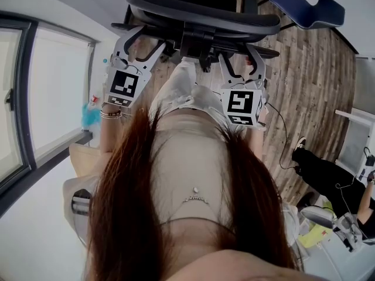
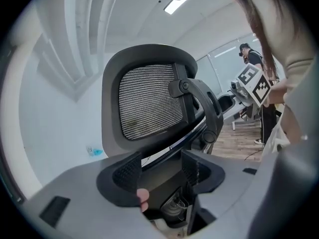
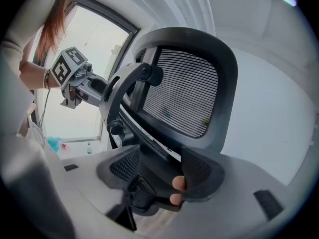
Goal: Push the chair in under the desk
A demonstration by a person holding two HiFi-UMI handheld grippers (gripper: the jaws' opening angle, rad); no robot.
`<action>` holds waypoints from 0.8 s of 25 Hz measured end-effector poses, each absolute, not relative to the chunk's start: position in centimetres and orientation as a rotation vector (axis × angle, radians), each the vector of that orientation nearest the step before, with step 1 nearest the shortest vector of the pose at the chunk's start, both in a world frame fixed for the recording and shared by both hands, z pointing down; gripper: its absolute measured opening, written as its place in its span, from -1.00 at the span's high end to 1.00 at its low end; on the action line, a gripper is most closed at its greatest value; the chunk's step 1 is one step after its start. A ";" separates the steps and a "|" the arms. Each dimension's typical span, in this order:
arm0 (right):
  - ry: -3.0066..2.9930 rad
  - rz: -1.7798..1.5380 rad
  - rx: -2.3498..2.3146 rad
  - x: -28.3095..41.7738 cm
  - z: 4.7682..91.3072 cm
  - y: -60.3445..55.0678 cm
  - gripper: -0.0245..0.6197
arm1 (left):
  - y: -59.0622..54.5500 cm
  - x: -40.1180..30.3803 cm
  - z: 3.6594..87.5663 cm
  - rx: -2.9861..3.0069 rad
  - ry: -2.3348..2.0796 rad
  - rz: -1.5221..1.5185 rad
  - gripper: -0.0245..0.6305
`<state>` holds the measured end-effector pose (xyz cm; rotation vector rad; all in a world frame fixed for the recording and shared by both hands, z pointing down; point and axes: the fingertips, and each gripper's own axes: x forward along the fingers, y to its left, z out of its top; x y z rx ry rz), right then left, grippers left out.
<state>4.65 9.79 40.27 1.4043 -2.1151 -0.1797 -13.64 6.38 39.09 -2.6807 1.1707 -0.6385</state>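
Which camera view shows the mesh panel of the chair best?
The right gripper view: the mesh panel faces it, large and sharp. The left gripper view shows it slightly smaller. The head view sees only the chair's top edge from above.

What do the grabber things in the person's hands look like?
Both the left gripper and right gripper are light grey, with two curved jaws lined with dark bumpy pads. Each carries a white cube printed with black square markers. The person wears cream sleeves and bracelets on the left wrist.
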 end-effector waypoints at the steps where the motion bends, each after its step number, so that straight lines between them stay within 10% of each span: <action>1: -2.119 -0.182 1.401 4.6 40.3 9.7 0.13 | 6.3 -13.6 39.1 -2.688 1.165 -0.638 0.20; 20: -2.113 -0.178 1.393 4.8 40.6 9.6 0.10 | 6.1 -13.5 39.2 -2.753 1.043 -0.660 0.17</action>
